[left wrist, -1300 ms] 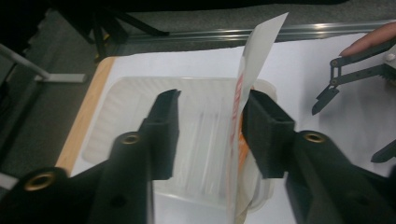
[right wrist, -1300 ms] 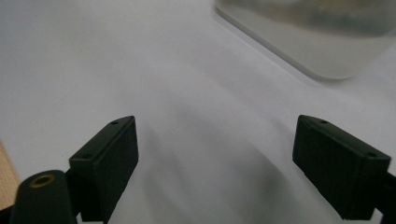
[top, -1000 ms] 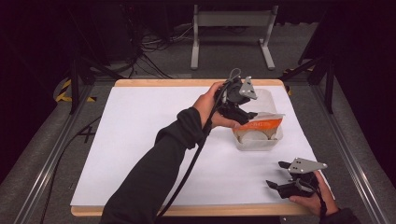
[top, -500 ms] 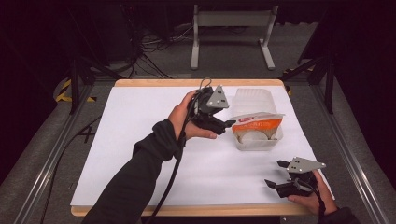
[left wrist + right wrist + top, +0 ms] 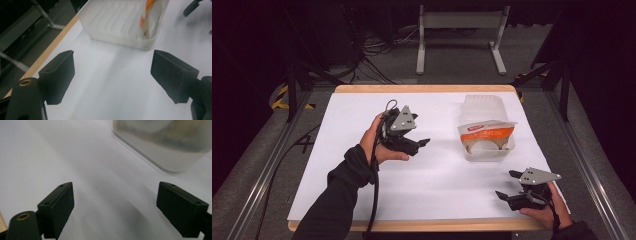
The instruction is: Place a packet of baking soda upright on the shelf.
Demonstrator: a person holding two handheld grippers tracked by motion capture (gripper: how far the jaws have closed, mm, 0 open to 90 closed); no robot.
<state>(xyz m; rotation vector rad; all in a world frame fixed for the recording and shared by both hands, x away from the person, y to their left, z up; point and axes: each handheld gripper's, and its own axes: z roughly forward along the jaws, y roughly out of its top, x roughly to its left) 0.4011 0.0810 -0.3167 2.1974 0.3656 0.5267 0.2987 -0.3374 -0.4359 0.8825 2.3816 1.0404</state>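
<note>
Nearest to me, my right gripper (image 5: 512, 186) sits at the near right corner of the table (image 5: 362, 210), jaws spread apart with nothing between them, exactly where it was a second ago; its own view looks across bare white surface toward the near wall of the clear container (image 5: 172, 157). My left gripper (image 5: 421, 145) is what changed: a second ago it was over the container at the packet, and now it has pulled away to the left and sits lower over the middle of the table, well apart from the container. Its jaws have just been opening and now stand wide with only bare tabletop between them, as the left gripper view shows. Farther back, the clear container (image 5: 484, 132) stands on the right half of the table, lid hinged open behind it, with the orange-and-white packet (image 5: 486, 132) lying across its top over something pale inside. I judge the packet delivered and released, so that placing step looks done.
</note>
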